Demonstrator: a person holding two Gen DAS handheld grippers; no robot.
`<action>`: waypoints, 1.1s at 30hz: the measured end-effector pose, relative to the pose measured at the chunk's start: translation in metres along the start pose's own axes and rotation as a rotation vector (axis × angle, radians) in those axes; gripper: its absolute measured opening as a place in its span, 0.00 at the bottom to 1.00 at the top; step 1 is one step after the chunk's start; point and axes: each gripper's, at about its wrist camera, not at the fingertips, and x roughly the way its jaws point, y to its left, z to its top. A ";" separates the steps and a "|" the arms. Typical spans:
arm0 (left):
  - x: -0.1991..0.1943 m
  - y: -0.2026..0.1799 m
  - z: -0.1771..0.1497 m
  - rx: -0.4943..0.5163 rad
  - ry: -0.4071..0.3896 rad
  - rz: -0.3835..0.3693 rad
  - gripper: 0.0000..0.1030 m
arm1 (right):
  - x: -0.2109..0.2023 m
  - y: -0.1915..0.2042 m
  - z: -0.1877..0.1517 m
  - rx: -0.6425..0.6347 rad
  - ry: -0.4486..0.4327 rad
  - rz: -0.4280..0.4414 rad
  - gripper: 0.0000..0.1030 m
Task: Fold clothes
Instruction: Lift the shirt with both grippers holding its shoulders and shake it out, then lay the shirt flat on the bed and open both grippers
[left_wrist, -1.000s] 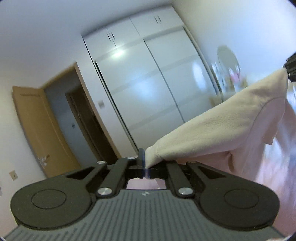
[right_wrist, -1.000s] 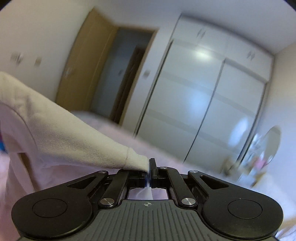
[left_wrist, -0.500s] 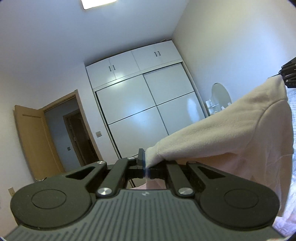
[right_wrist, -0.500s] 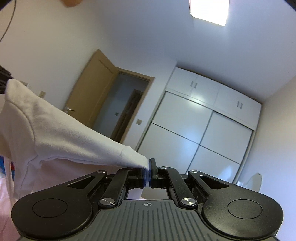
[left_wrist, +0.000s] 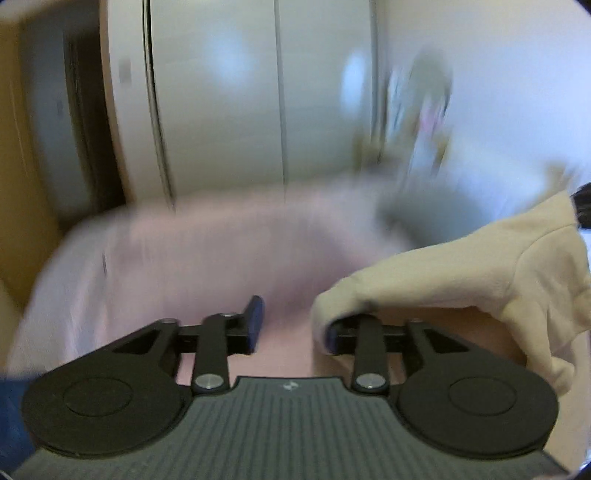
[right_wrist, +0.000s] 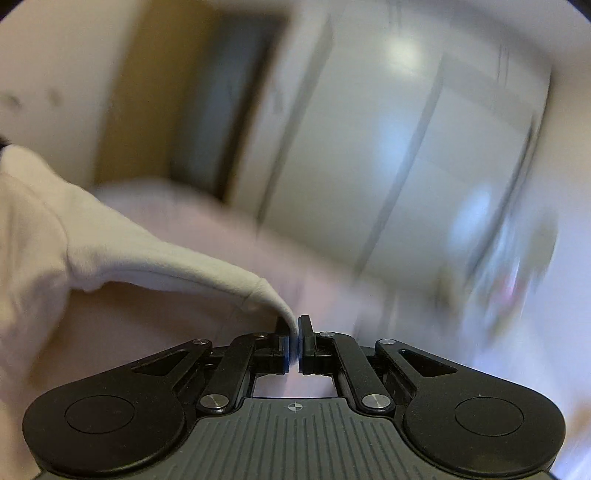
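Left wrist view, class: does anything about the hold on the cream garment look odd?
Yes. The left hand-held gripper is open, and the cream garment merely drapes over one finger, unclamped. The right hand-held gripper is shut on its corner.

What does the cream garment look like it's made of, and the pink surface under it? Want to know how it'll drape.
The cream garment looks like soft fleece or brushed knit: matte, slightly fuzzy, with thick rounded folds and a stitched cuff at the right gripper. It drapes limply over one finger of the open left gripper. The pink surface seems to be matte bedding fabric, but motion blur hides its weave.
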 end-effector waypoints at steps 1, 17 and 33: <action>0.042 -0.002 -0.016 0.004 0.092 0.023 0.32 | 0.043 0.000 -0.018 0.039 0.114 0.007 0.15; 0.150 -0.018 -0.192 -0.305 0.429 -0.103 0.27 | 0.140 0.010 -0.244 0.573 0.447 0.232 0.44; 0.243 -0.015 -0.199 -0.672 0.450 -0.396 0.03 | 0.281 -0.003 -0.152 0.945 0.300 0.608 0.06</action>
